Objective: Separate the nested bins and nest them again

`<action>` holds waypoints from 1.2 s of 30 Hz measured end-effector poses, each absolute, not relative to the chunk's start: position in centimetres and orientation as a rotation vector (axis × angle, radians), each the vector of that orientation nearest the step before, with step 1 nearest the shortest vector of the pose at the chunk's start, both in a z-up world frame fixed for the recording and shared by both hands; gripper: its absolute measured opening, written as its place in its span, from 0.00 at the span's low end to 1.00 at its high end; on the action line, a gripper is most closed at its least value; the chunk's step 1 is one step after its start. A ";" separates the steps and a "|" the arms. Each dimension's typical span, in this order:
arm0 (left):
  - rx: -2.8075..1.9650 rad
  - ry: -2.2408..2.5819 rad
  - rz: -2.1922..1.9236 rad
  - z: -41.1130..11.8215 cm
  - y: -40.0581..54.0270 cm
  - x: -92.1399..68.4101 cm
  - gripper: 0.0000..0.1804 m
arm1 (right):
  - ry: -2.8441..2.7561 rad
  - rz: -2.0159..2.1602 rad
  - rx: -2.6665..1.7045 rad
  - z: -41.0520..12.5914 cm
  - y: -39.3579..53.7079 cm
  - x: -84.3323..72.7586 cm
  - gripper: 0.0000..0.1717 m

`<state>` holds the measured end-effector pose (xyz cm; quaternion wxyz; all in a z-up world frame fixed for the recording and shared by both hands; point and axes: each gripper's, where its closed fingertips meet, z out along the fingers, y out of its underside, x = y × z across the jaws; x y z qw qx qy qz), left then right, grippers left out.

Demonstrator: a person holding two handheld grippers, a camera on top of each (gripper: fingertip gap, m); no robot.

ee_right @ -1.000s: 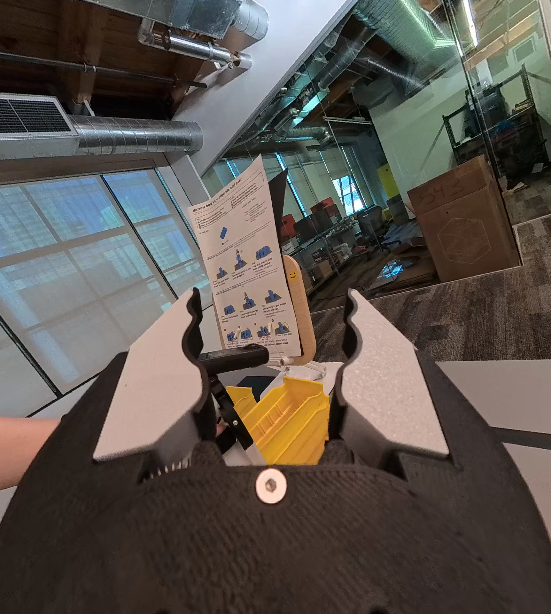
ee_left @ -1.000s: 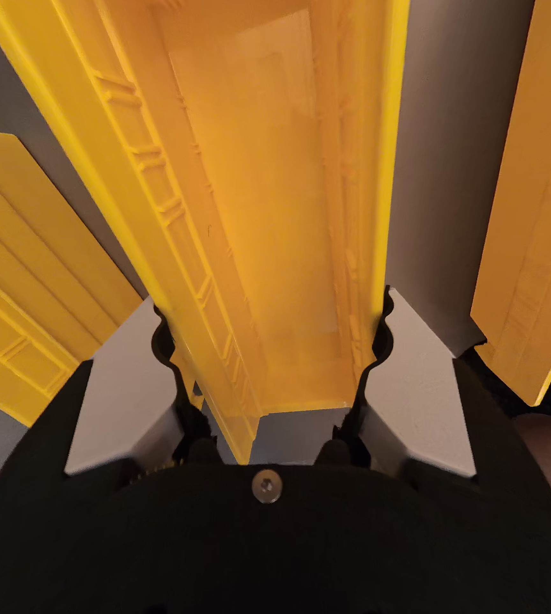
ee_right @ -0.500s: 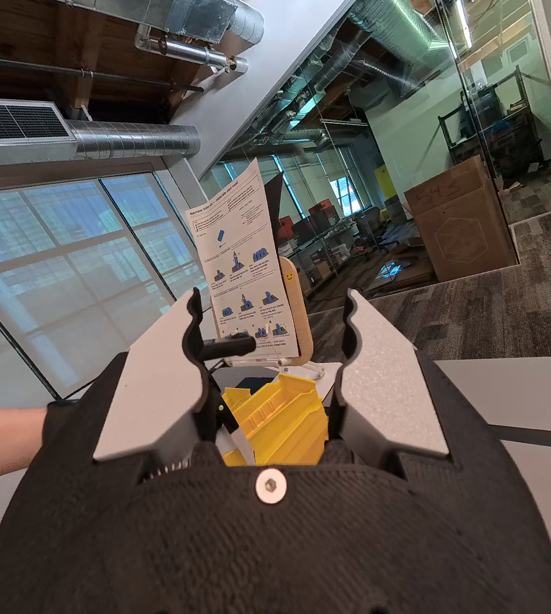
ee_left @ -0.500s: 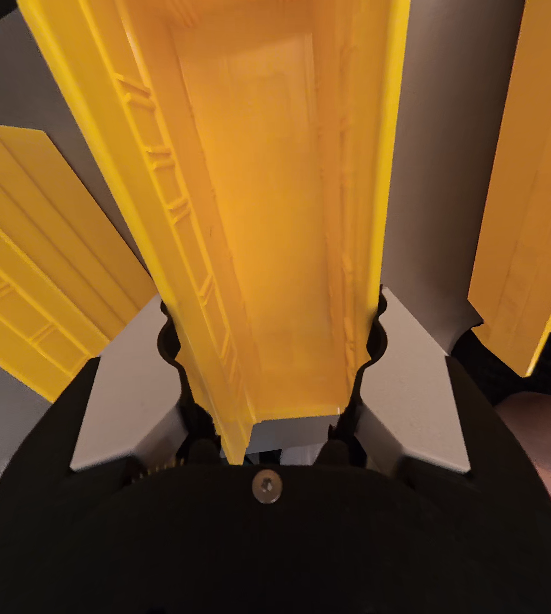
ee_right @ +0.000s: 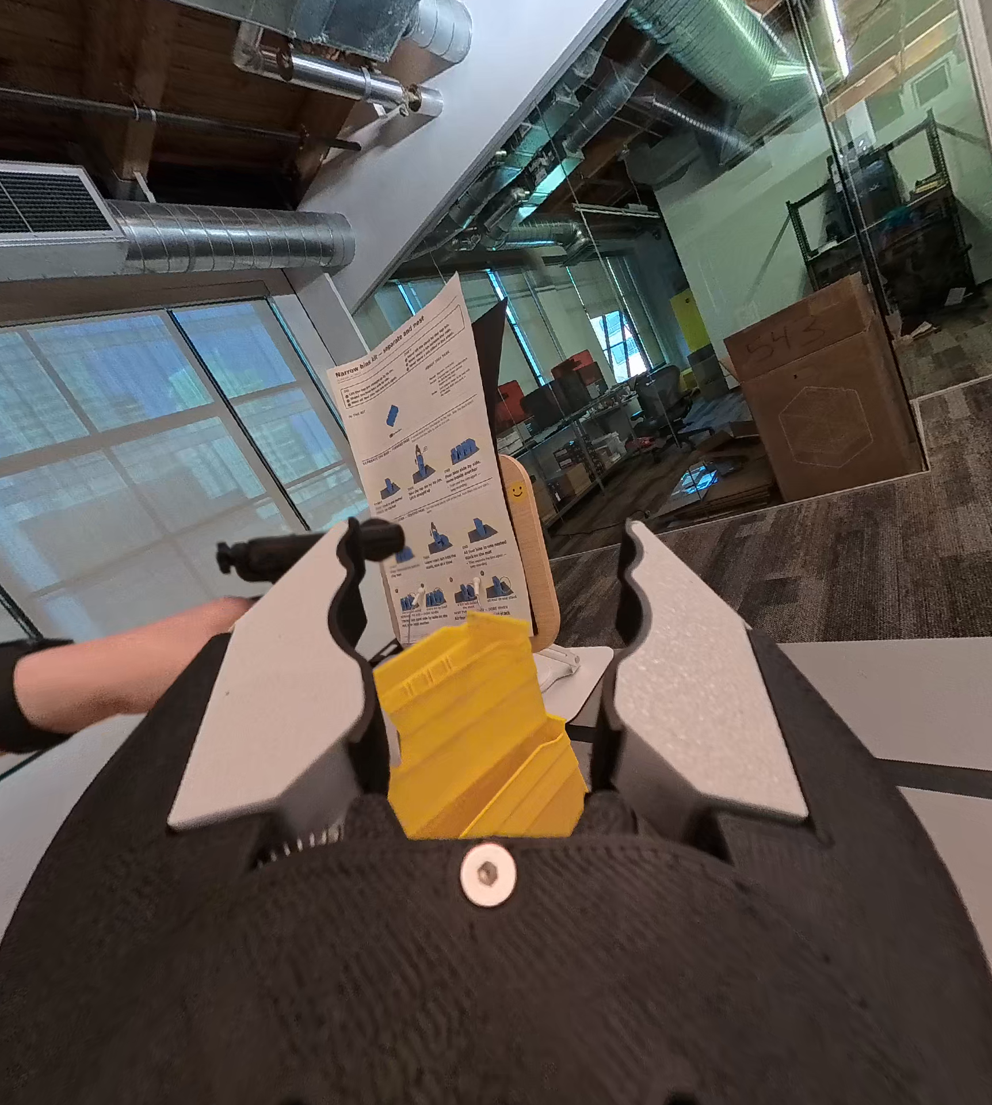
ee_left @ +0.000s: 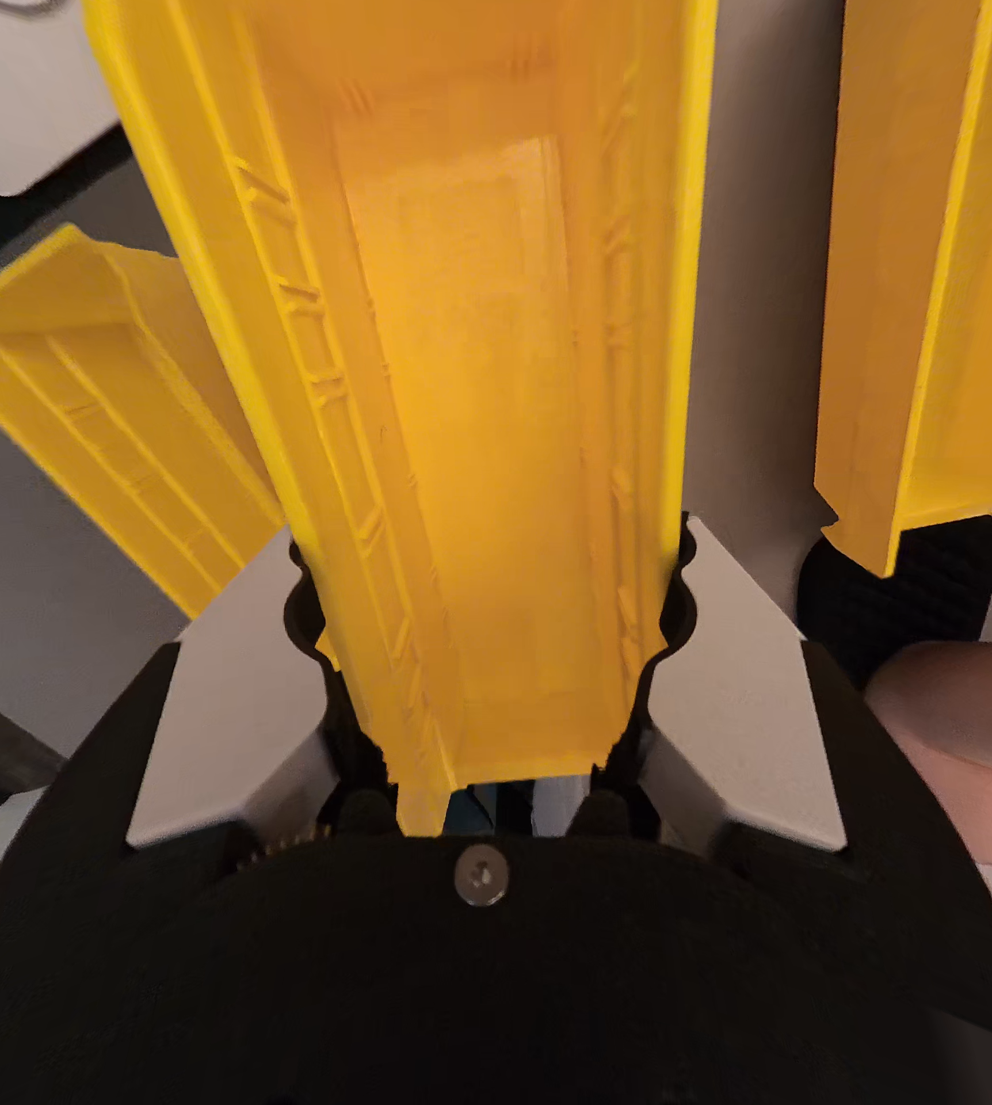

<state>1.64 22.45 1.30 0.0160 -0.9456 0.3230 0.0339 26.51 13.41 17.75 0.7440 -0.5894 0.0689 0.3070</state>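
Clamped across the near end of a yellow bin (ee_left: 499, 418) by the left gripper (ee_left: 487, 589), both pads (ee_left: 302, 598) pressed against the outer side walls, open top toward the camera and length running straight ahead. Two more yellow bins beside it: one off to the left (ee_left: 99, 430), skewed, and one to the right (ee_left: 924, 287), each well clear of the held walls, grey table (ee_left: 756, 299) showing between. Right gripper (ee_right: 487, 604) spread wide on nothing, tipped up toward the room, with the yellow bins (ee_right: 469, 735) low beyond its fingers and an instruction sheet (ee_right: 428, 454) on a stand farther ahead. Judged best now: keep the squeeze even (thin walls likely flex and could slip), lift level rather than nose-down, line the held bin's length up with the chosen neighbour before lowering, then ease straight down so ribs do not snag. Worth bringing the idle right gripper in to steady the receiving bin.
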 end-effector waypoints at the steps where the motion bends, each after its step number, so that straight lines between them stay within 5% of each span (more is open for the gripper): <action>1: -2.933 1.009 0.101 2.2 22.5 1.4 0.65 | 0.150 0.674 -1.292 17.7 13.4 26.5 0.50; 17: -2.882 0.788 0.127 11.6 27.4 -16.2 0.65 | 0.126 0.652 -1.327 17.4 14.2 25.4 0.50; 36: -2.920 0.620 0.079 -5.1 32.9 -35.4 0.65 | 0.085 0.605 -1.378 17.0 15.3 23.6 0.50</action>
